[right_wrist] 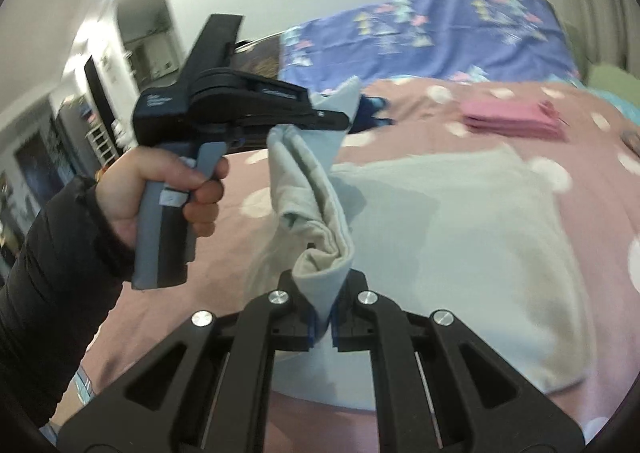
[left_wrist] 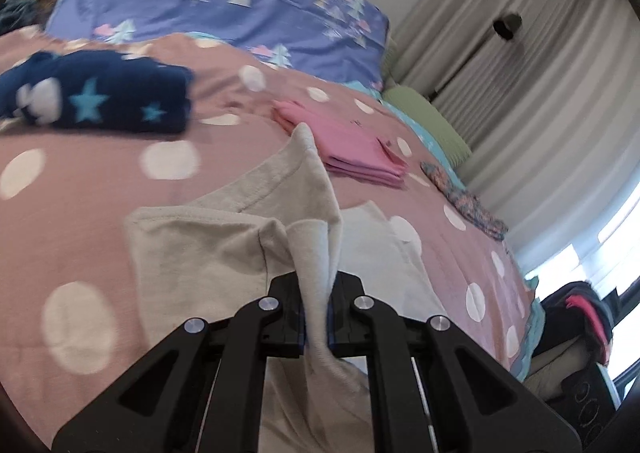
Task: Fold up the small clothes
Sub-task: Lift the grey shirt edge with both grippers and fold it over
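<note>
Nearest to me, my right gripper [right_wrist: 322, 327] had its fingers closed on a bunched edge of one pale grey garment [right_wrist: 452, 229]. My left gripper [left_wrist: 316, 327] had its fingers pinched shut on another raised edge of the same cloth. From the right wrist view, that left gripper [right_wrist: 336, 119] hung above the bed with the fabric draped between the two grips, held in my left hand [right_wrist: 160, 189]. The rest of the garment [left_wrist: 192, 245] lay spread on the bed [left_wrist: 80, 181], over a pink cover with white dots.

To fold it well, I judged both grips should travel together at the same height, keeping the lifted edge taut and level, and lay it squarely across the flat part before letting go.

Farther off, I counted one stack of pink folded clothes [left_wrist: 352, 149] and one dark blue item with stars [left_wrist: 96, 93], well apart from each other. One small patterned piece [left_wrist: 464, 201] lay near the bed's far edge. Beyond them was one purple pillow [left_wrist: 224, 1], then curtains [left_wrist: 532, 101].
</note>
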Motion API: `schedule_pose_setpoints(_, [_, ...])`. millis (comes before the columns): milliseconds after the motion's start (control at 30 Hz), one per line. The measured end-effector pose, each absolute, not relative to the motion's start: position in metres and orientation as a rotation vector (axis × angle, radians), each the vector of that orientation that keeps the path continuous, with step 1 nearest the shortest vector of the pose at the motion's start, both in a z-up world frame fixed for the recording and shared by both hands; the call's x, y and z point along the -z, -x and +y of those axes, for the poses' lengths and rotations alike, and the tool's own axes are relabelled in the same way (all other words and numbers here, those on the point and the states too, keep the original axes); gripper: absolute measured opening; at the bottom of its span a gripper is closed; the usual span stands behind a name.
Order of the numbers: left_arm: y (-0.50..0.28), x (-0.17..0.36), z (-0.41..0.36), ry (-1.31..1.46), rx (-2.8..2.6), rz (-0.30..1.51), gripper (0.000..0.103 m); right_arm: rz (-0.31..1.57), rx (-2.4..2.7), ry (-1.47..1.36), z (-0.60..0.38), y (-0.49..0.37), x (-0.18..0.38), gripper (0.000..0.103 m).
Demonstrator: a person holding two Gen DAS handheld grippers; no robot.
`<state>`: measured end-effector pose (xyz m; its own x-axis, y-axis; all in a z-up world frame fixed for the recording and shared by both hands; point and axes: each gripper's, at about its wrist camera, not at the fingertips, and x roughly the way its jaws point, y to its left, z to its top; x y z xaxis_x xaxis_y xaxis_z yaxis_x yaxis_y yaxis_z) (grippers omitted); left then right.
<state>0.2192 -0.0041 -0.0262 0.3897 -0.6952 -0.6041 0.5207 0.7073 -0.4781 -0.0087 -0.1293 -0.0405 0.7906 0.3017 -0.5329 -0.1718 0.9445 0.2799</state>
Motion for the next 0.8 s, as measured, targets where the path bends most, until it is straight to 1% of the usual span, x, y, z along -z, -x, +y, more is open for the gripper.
schedule_pose_setpoints(333, [-0.212,0.043,-0.132,0.059,0.792,0.951,0.006,0.631,-0.139,-0.397,-0.229,0.026,0.068,0.005])
schedule_pose_setpoints(500, [-0.213,0.059,-0.164,-0.002,0.768,0.994,0.006,0.671,-0.141,-0.479,-0.256,0.031,0.083,0.005])
schedule_pose_setpoints(733, [-0.216,0.071,-0.185,-0.063,0.716,1.02,0.007,0.676,-0.165,-0.55,-0.271,0.038,0.094,0.005])
schedule_pose_setpoints(800, [-0.218,0.073,-0.189,-0.06,0.711,1.021,0.009,0.677,-0.168,-0.564,-0.273,0.037,0.096,0.005])
